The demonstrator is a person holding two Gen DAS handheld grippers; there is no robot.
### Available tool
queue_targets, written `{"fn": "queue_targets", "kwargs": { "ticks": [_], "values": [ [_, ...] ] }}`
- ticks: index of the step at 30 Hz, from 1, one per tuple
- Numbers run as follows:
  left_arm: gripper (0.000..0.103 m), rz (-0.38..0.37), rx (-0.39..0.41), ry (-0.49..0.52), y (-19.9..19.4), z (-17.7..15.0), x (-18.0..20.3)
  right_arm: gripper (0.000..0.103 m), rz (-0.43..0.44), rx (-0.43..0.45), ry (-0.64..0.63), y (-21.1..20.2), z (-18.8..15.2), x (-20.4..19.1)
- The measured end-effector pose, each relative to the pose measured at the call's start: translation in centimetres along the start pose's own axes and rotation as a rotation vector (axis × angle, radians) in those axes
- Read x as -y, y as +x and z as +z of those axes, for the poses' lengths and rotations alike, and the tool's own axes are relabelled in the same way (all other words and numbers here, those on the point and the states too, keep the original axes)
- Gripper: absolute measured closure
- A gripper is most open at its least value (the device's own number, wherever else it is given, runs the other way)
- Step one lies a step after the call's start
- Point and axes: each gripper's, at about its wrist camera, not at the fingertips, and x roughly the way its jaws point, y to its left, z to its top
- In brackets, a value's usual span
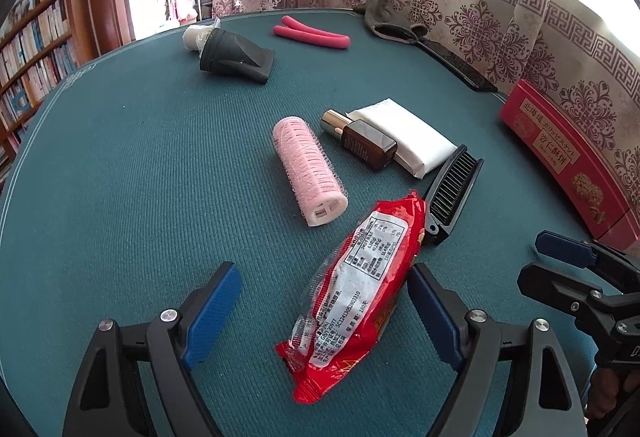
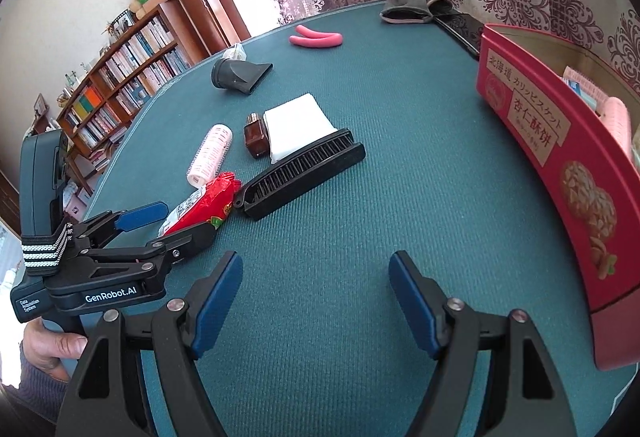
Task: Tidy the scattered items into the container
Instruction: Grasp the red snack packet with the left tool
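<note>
Red snack packet [image 1: 352, 289] lies flat on the green table cover [image 1: 140, 177], between the blue pads of the left gripper [image 1: 324, 313], which straddles its near half. Jaws apart; the right-hand pad looks to be at the wrapper's edge, the other stands clear of it, so not clamped as far as can be judged. The packet's long axis runs away from the claw, tilted toward the black comb [image 1: 452, 193], roughly along the fingers, so the closing pads would meet its long sides. Left hand is plainly the nearer. The right gripper [image 2: 316, 301] hangs over bare cover beside the packet, jaws apart, nothing between them. The red tin [image 2: 560, 165], the container, stands beyond the comb from the packet; its far end is cut off in both views and its contents mostly hidden. The packet's near tip sits low between the claw arms, contact there hard to read.
</note>
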Motion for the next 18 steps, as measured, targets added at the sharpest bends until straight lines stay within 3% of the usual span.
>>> {"fn": "queue_targets", "kwargs": {
  "ticks": [4,7,18],
  "values": [
    [0.052,-0.024,0.002,-0.026,-0.7,-0.3,-0.6,0.024,0.002,-0.010,0.003,0.3,0.2,-0.1],
    [0.060,-0.040,0.002,-0.056,-1.2,-0.6,-1.4,0.024,0.003,-0.015,-0.003,0.6,0.4,-0.4],
    [0.065,-0.031,0.000,-0.075,-2.6,-2.3,-2.6,0.024,-0.034,-0.015,0.004,3.5,3.7,-1.9]
  ]
}}
